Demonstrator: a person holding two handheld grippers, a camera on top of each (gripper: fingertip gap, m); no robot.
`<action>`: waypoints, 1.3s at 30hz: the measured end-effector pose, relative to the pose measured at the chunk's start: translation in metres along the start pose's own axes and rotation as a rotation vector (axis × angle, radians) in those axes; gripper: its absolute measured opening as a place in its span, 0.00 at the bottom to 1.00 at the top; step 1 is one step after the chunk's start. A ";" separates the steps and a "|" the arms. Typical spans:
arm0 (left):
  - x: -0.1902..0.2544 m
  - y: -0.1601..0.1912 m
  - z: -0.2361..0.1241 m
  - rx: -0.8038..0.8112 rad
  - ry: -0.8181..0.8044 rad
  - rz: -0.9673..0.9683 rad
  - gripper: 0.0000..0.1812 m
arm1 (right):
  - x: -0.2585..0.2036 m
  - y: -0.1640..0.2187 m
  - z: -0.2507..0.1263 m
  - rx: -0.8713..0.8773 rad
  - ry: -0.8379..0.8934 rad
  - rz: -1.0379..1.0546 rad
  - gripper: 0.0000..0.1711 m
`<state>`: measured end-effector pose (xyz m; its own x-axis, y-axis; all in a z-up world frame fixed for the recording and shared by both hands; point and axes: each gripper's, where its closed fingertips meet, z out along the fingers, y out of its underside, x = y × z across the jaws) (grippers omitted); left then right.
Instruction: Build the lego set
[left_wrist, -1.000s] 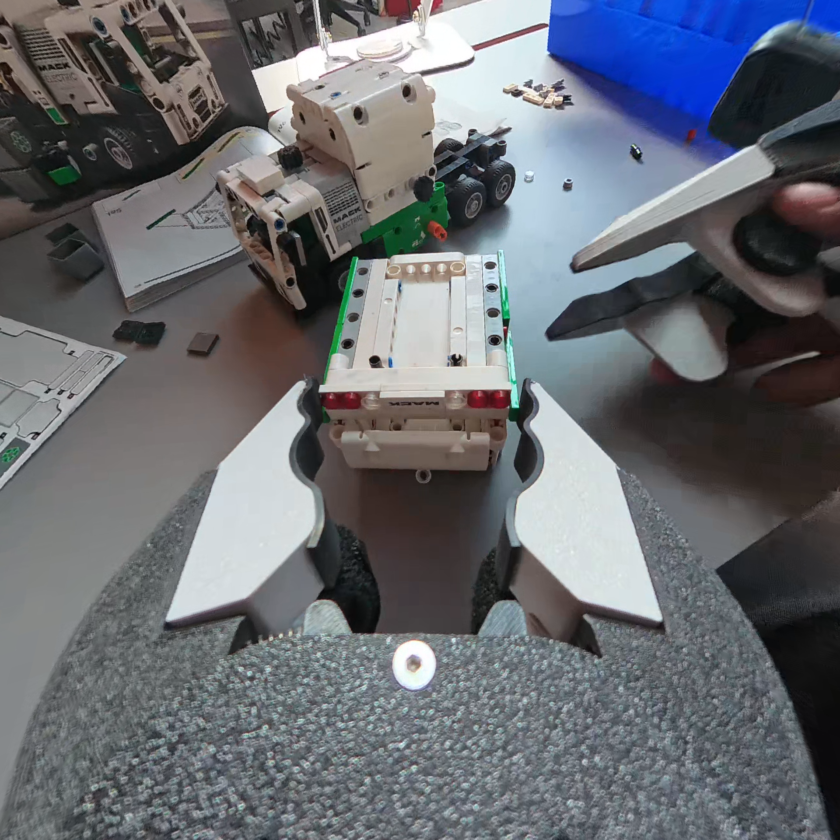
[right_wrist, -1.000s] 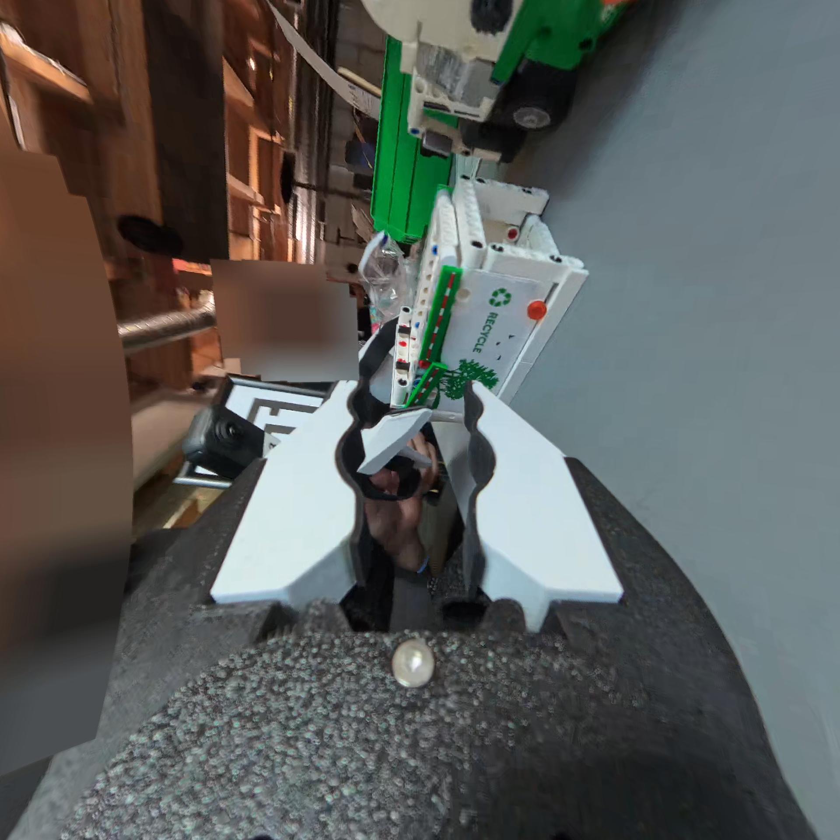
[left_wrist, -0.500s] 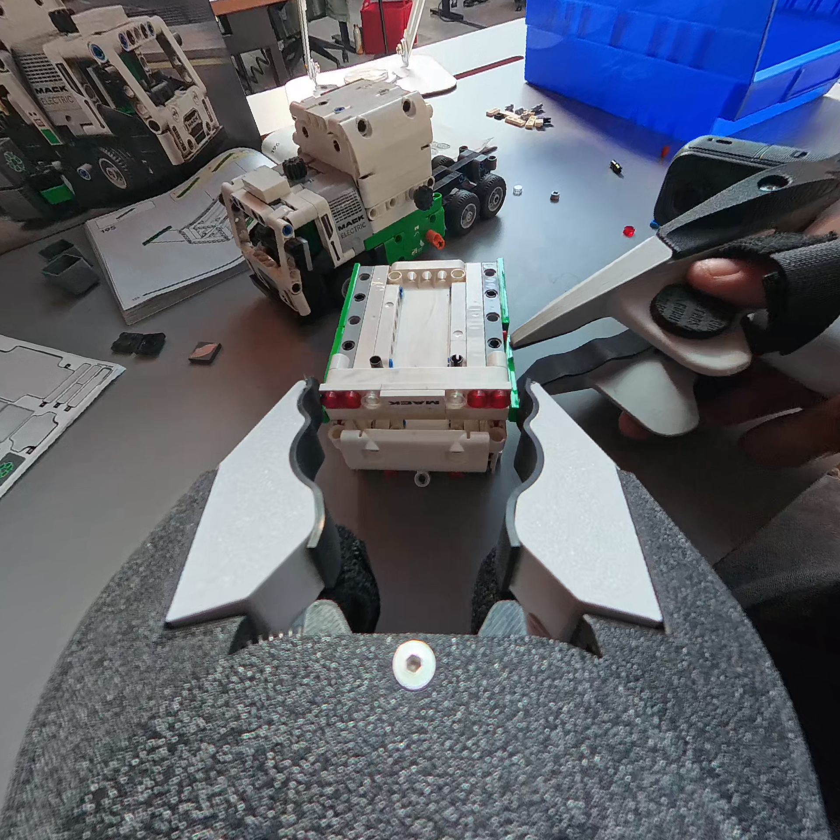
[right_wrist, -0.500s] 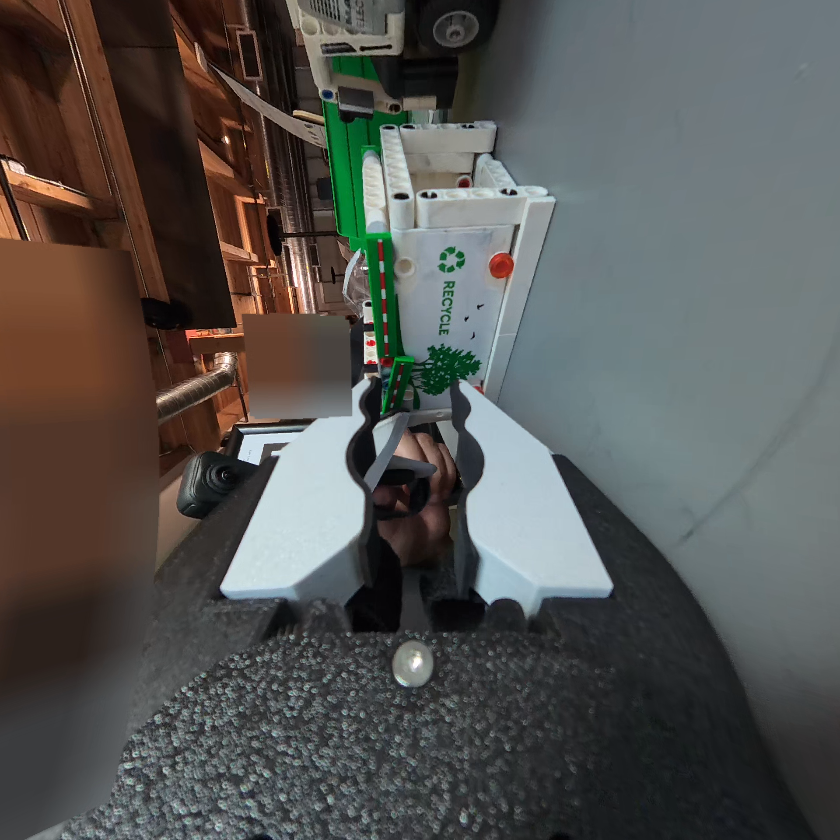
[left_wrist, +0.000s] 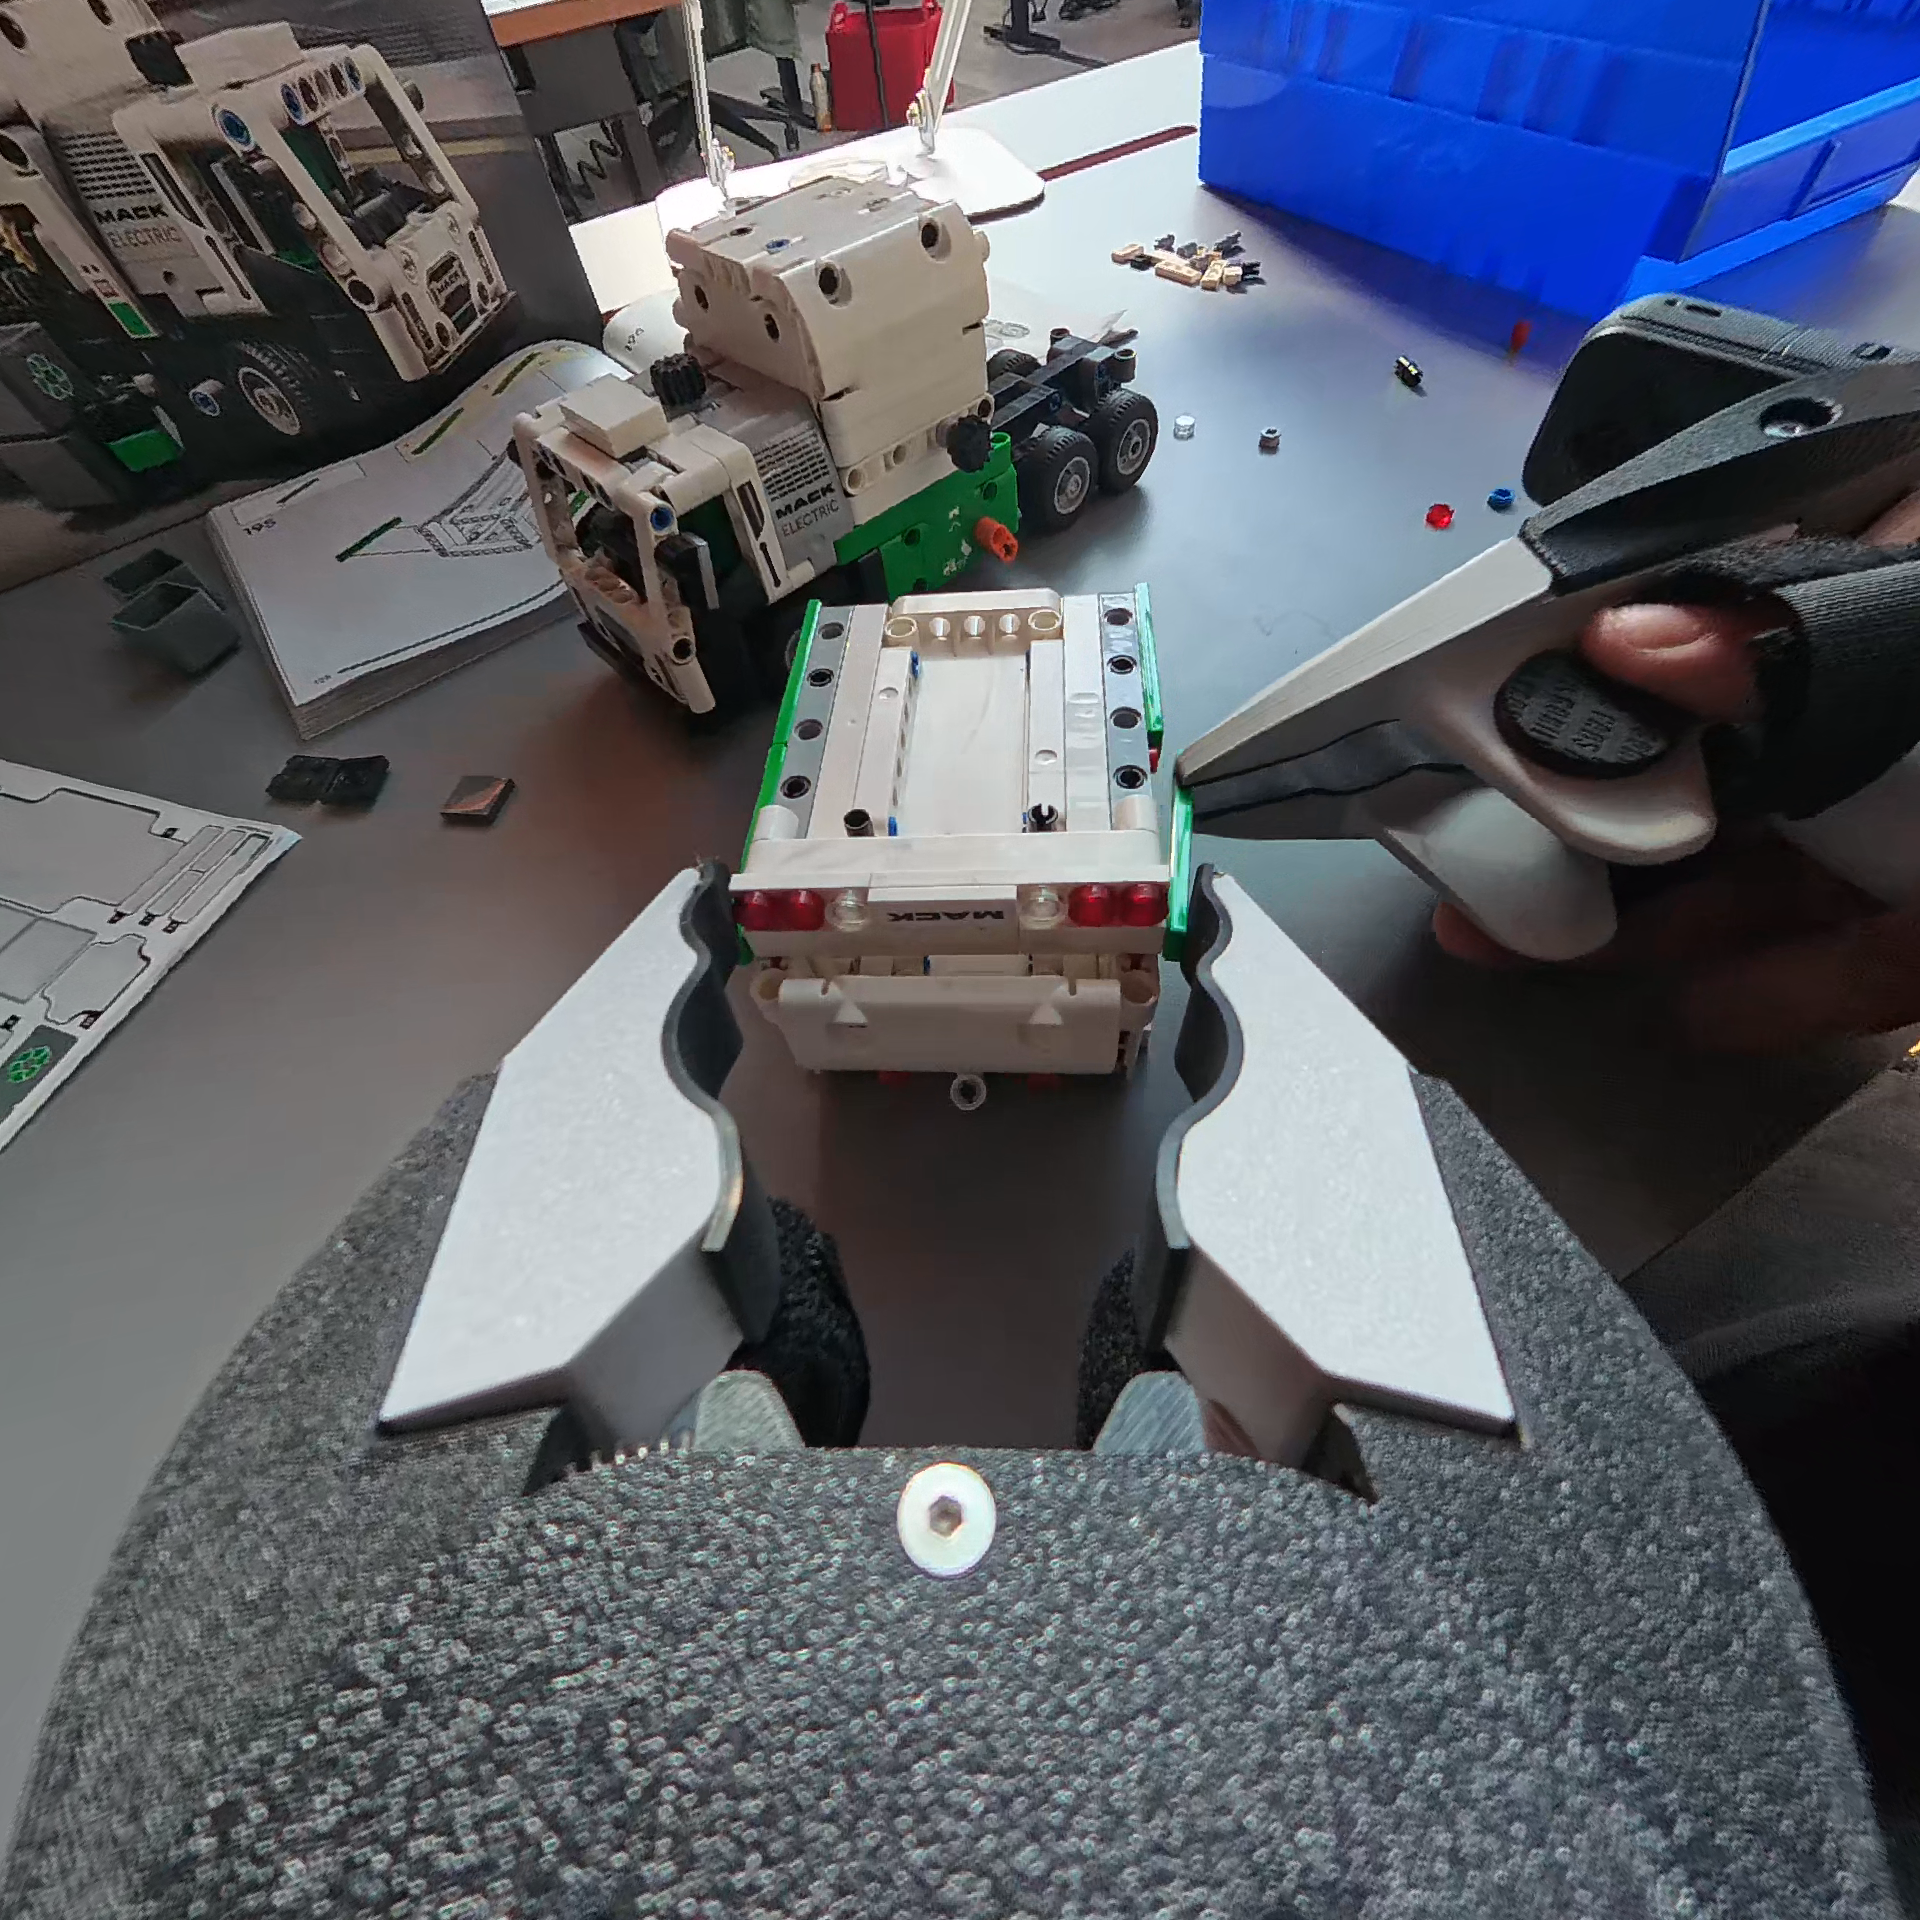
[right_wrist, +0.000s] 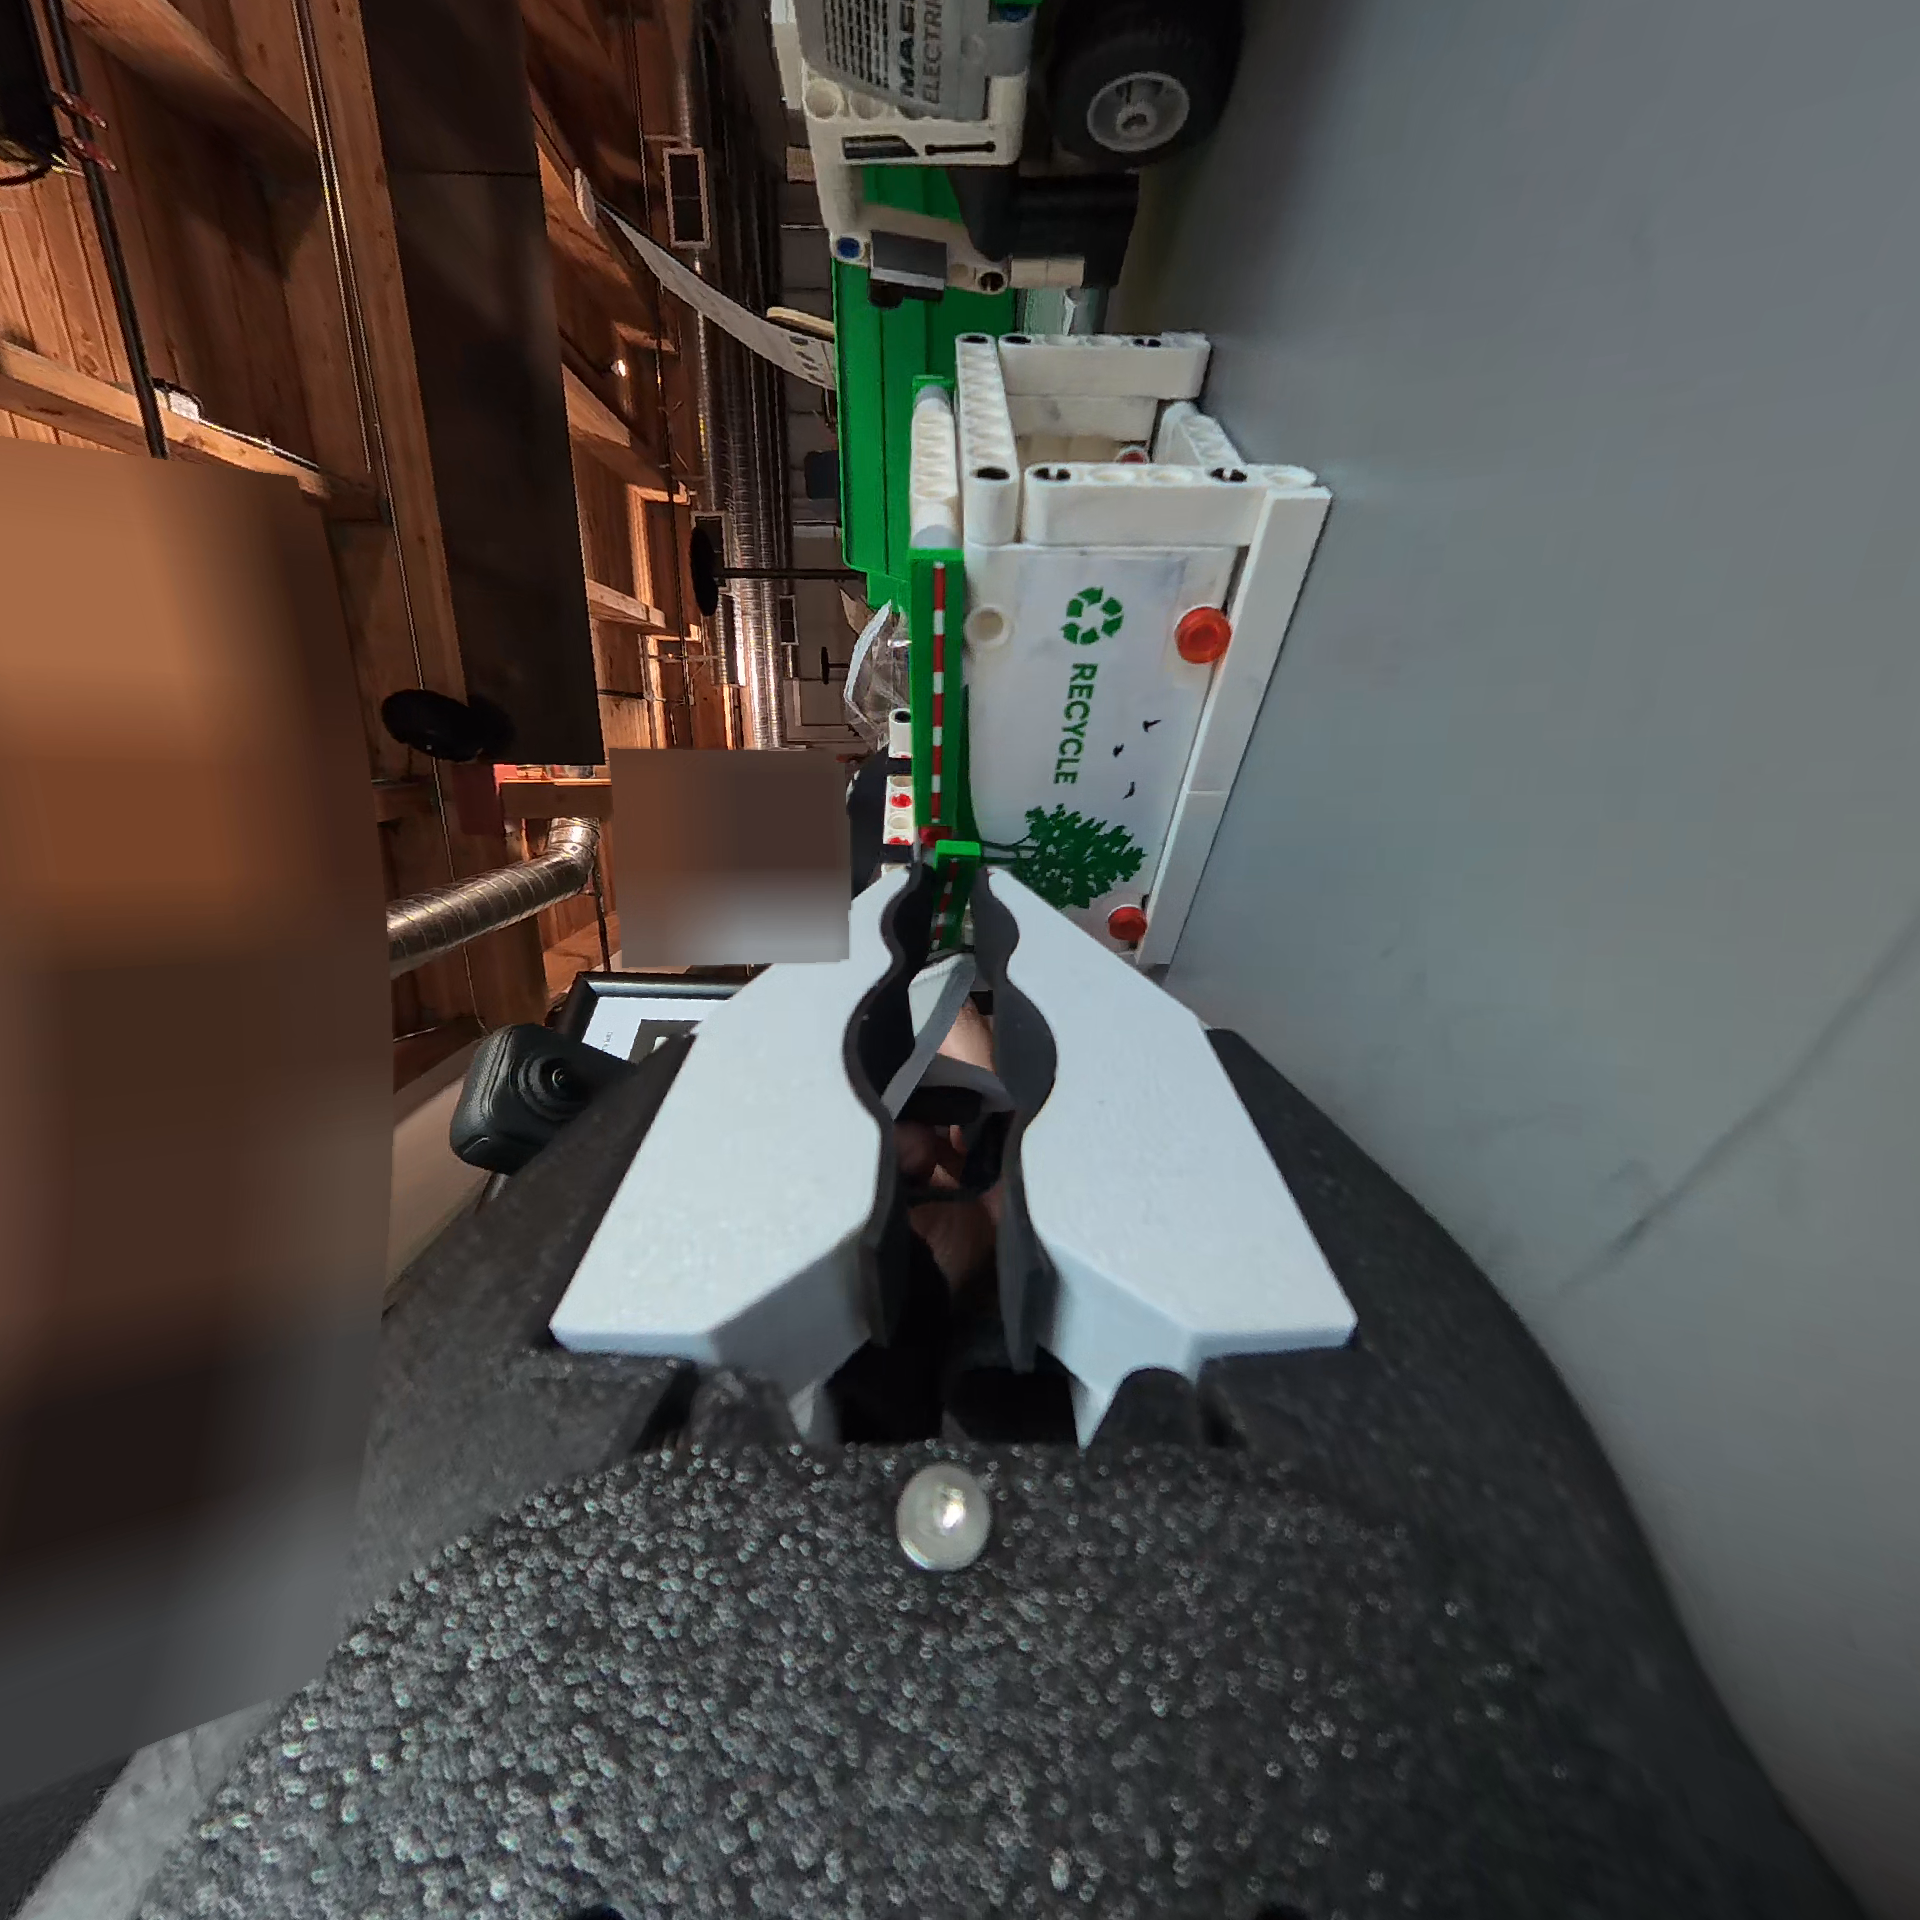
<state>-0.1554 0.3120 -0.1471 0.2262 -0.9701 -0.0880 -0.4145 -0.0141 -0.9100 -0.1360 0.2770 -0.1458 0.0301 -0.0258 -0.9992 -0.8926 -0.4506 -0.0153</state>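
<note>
The white and green truck body (left_wrist: 951, 790) stands on the grey bench (left_wrist: 436, 935), its tail end with red lamps facing the near side. The left gripper (left_wrist: 951, 914) straddles that tail end with its fingers (left_wrist: 623, 1081) spread wide; the black pads lie right against the two rear corners, though whether they press on them or merely touch is hard to judge from here.

The right gripper (left_wrist: 1184, 790) comes in from the right, held by a gloved hand (left_wrist: 1787, 665). In its own wrist view the right gripper (right_wrist: 948, 883) has its fingers drawn close on a thin green strip (right_wrist: 954, 873) with red and white striping at the top rear edge of the body's side panel (right_wrist: 1091, 707), which bears a green tree picture and round red studs. In the left wrist view that strip (left_wrist: 1179, 862) shows as a green bar at the right rear corner.

Beyond the body, on the far side, stands the truck cab and chassis (left_wrist: 831, 436), white over green with black wheels. To its left lies an open instruction booklet (left_wrist: 395, 582), with the set's box (left_wrist: 239, 229) behind it. A sticker sheet (left_wrist: 94, 914) lies at the near left. Small loose pieces (left_wrist: 1184, 260) are scattered at the far right near a blue bin (left_wrist: 1538, 135).
</note>
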 end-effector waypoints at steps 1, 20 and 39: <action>-0.001 0.000 0.000 -0.003 -0.005 0.005 0.47 | 0.000 0.000 -0.001 -0.001 0.002 -0.009 0.04; 0.002 0.002 -0.001 -0.037 0.002 0.112 0.48 | -0.006 -0.004 -0.007 -0.070 -0.008 -0.106 0.04; 0.005 -0.004 0.029 -0.361 0.045 0.023 0.66 | -0.003 -0.029 -0.001 -0.368 0.046 -0.177 0.04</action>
<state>-0.1274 0.3144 -0.1551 0.1775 -0.9807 -0.0820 -0.7055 -0.0687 -0.7054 -0.1096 0.2898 -0.1423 0.1963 0.0444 -0.9795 -0.6514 -0.7408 -0.1641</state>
